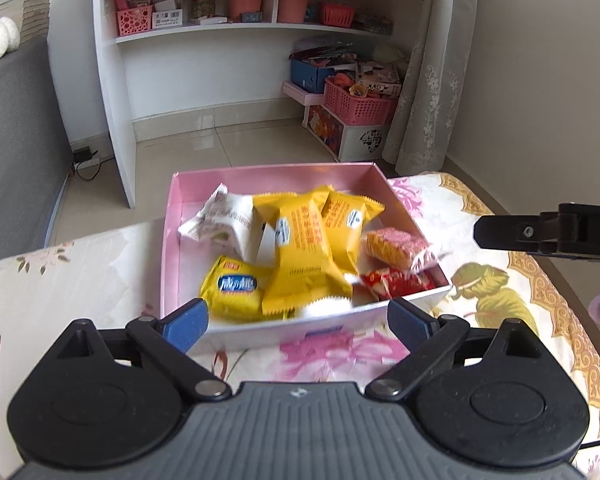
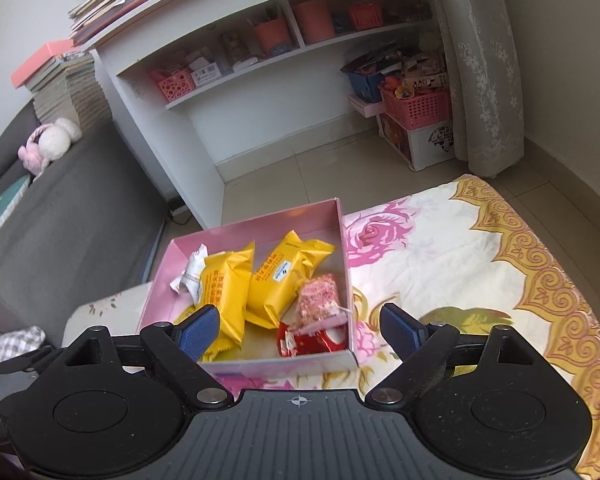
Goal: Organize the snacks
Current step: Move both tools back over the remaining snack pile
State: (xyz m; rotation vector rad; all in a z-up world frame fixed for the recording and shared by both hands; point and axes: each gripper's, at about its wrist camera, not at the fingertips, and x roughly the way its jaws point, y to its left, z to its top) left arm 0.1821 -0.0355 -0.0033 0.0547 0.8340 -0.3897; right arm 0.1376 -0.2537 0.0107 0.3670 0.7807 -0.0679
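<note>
From my left claw [image 1: 298,322] I look down at a pink cardboard box [image 1: 172,240] sitting on a surface covered by a floral cloth [image 1: 80,280], and the claw's blue pads stand spread wide with nothing between them, hovering just short of the box's near wall. The snacks are all inside the box: two tall yellow packets [image 1: 300,256] leaning together in the middle, a white wrapped snack [image 1: 224,224] toward the far left corner, a smaller yellow packet with a blue label [image 1: 234,286] at the near left, a clear-wrapped pink and yellow bar [image 1: 398,248] against the right wall, and a red wrapper [image 1: 396,282] below it in the near right corner. Part of my other tool juts in black from the right edge of that view. The right claw [image 2: 300,330] is likewise spread, empty, its left pad over the near left of the box [image 2: 342,248] and its right pad over the cloth [image 2: 440,248] just outside the box's right wall. From there I see the same yellow packets [image 2: 228,292], the pink bar [image 2: 318,296] and the red wrapper [image 2: 312,338]. Beyond are a tiled floor [image 1: 220,144], a white shelf unit [image 1: 112,80], pink baskets [image 1: 358,104], a lace curtain [image 1: 432,80] and a grey sofa [image 2: 80,220] with a plush toy [image 2: 52,144] on its back.
</note>
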